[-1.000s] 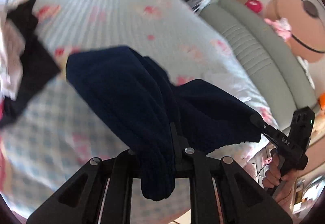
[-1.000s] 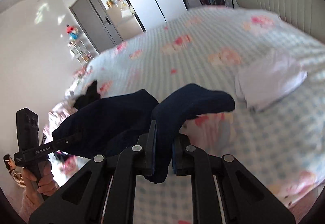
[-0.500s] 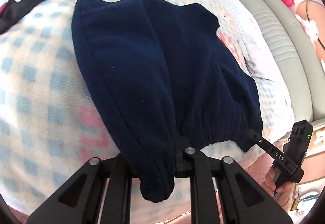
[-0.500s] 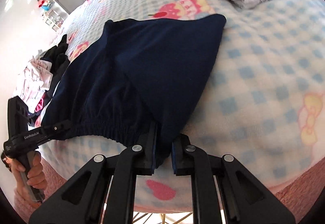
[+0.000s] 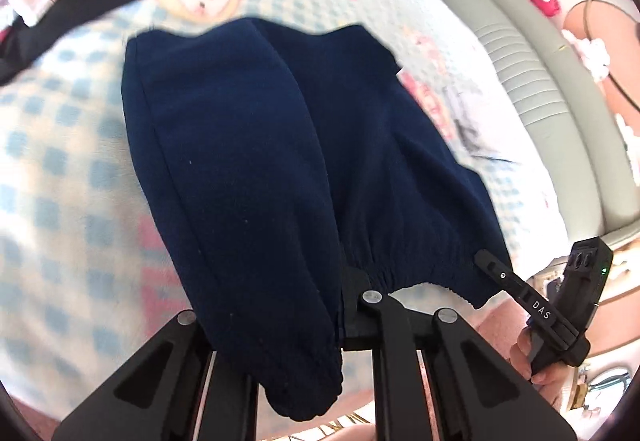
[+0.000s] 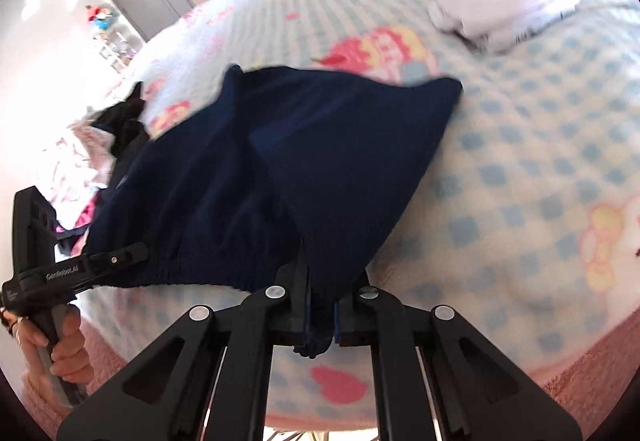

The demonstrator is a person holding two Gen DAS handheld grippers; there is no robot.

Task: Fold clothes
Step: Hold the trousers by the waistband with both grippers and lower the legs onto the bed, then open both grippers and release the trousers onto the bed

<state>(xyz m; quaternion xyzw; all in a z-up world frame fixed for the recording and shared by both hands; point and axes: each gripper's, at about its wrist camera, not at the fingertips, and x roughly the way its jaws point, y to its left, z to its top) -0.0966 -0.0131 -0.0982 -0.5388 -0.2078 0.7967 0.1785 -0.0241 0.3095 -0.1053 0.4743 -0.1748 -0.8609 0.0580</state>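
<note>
A dark navy garment with an elastic waistband lies spread over the near part of the bed, its waistband end at the bed's edge and lifted a little by the two grippers. The left gripper has its jaws pressed together on one end of the waistband; the right gripper pinches the other end the same way, cloth bunched between its jaws.

As to progress, the garment looks laid out flat or nearly so, with one lengthwise ridge running down it (whether that is a fold already made or only slack cloth, I cannot tell). No compact folded shape shows, so folds appear to be left to make on this piece.

Around it: a pale, seemingly folded white garment sits farther up the bed, well apart, and a loose heap of black and pink clothes lies off to the left side, near the garment's edge. That heap could crowd a sideways fold; the middle of the checked blanket is otherwise bare.
</note>
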